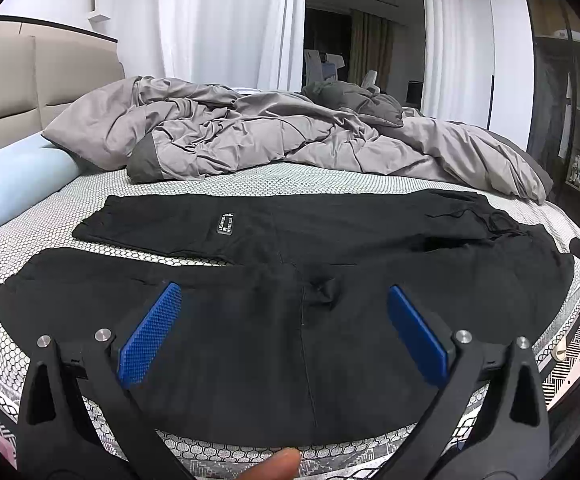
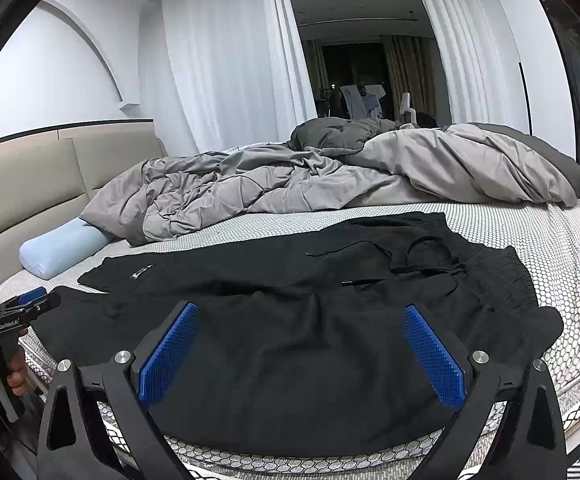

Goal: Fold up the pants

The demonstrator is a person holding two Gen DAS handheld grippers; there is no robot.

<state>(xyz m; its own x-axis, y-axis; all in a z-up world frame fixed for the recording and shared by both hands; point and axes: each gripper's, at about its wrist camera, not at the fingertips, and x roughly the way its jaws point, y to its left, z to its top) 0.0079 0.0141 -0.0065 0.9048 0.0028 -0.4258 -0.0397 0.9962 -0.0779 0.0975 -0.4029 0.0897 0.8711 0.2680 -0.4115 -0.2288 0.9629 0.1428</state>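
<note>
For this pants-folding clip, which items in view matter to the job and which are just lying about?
Part of the job:
black pants
left gripper, open
right gripper, open
mattress they lie on

Lying about:
grey duvet
light blue pillow

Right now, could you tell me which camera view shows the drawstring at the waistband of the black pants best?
The right wrist view: the drawstring lies in plain loops with both cord ends visible on the pants. The left wrist view shows it only as faint dark folds near the far right edge.
</note>
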